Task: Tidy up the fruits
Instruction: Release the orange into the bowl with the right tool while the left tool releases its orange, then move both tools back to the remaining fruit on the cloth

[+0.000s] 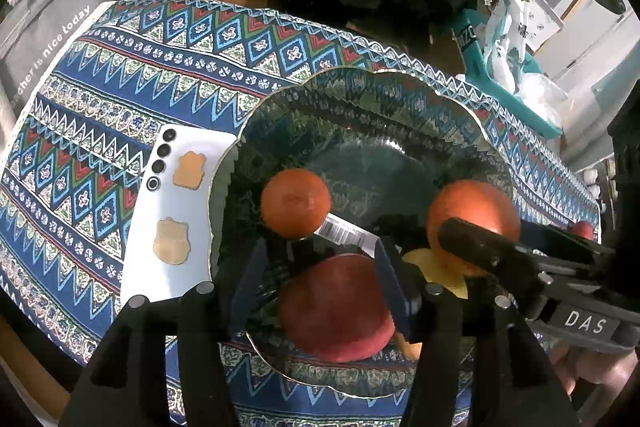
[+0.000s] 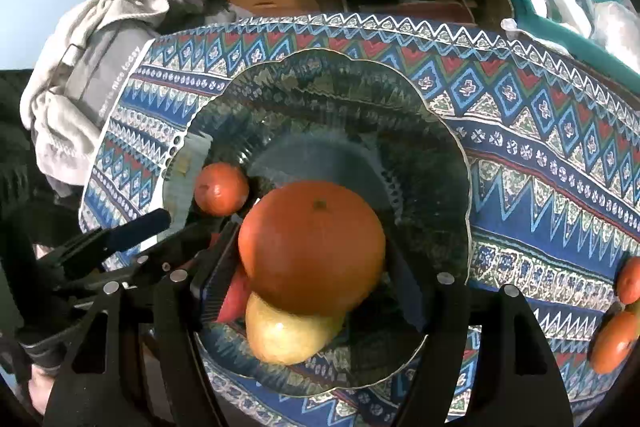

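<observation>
A dark glass plate (image 1: 360, 99) (image 2: 328, 87) sits on the patterned tablecloth. It holds a small tangerine (image 1: 296, 203) (image 2: 221, 189), a large orange (image 1: 472, 215) (image 2: 312, 247), a yellow pear (image 2: 284, 335) (image 1: 436, 267) and a red apple (image 1: 336, 311). My left gripper (image 1: 320, 279) is over the plate with its jaws around the red apple, touching its right side. My right gripper (image 2: 312, 263) has its jaws spread around the large orange, with a gap on the right side. The orange rests on the pear.
A white phone (image 1: 176, 211) lies left of the plate, partly under its rim. Two tangerines (image 2: 616, 339) lie on the cloth at the right. A grey garment (image 2: 92, 75) hangs off the table's far left. A teal bag (image 1: 508, 83) sits beyond the right edge.
</observation>
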{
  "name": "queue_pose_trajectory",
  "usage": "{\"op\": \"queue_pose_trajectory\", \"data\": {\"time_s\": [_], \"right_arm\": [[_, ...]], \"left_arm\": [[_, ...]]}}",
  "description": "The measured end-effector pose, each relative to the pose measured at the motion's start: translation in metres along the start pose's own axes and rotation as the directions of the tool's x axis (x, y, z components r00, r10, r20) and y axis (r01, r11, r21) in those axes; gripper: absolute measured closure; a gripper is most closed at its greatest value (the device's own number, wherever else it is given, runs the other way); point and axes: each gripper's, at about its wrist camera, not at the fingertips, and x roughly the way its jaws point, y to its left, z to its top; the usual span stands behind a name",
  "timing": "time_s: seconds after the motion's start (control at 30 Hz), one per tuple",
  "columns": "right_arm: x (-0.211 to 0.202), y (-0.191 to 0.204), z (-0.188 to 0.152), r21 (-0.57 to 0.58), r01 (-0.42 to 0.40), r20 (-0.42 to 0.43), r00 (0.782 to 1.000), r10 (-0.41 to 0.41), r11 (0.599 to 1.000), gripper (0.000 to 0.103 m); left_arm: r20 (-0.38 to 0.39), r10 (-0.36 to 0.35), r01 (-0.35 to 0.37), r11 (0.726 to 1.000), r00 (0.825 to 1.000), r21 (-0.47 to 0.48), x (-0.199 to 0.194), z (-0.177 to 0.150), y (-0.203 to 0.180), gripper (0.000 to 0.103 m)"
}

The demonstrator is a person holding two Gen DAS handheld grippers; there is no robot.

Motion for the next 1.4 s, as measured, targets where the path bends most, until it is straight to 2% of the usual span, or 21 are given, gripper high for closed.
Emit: {"op": "queue_pose_trajectory", "data": {"time_s": [0.23,0.37,0.47,0.7,0.8,1.03,1.4], "right_arm": [[-0.014,0.001,0.001,-0.019,-0.002,0.03,1.0,0.002,1.0,0.03],[-0.026,0.003,0.0,-0.051,0.05,0.055,0.997,-0.047,0.997,0.03],[-0.036,0.004,-0.001,-0.08,0.097,0.077,0.993,-0.091,0.992,0.03],[-0.064,-0.002,-0.008,-0.114,0.197,0.136,0.974,-0.181,0.974,0.027],[-0.076,-0.008,-0.011,-0.109,0.224,0.151,0.967,-0.207,0.968,0.027],[-0.105,-0.027,-0.024,-0.081,0.271,0.185,0.95,-0.253,0.959,0.024],[-0.145,-0.067,-0.055,-0.038,0.35,0.2,0.92,-0.336,0.936,0.02]], "left_arm": [[0.005,0.004,-0.004,0.999,1.0,0.039,-0.003,-0.002,-0.01,0.038],[0.011,0.016,-0.016,0.997,1.0,0.082,-0.007,-0.004,-0.021,0.037],[0.022,0.036,-0.038,0.992,0.999,0.118,-0.01,-0.004,-0.029,0.033],[0.05,0.045,-0.053,0.984,0.998,0.172,-0.022,-0.007,-0.047,0.03],[0.06,0.039,-0.05,0.98,0.997,0.19,-0.027,-0.008,-0.057,0.027],[0.065,0.023,-0.038,0.969,0.998,0.246,-0.036,-0.014,-0.087,0.027],[0.063,-0.009,-0.014,0.933,0.998,0.358,-0.044,-0.031,-0.146,0.022]]}}
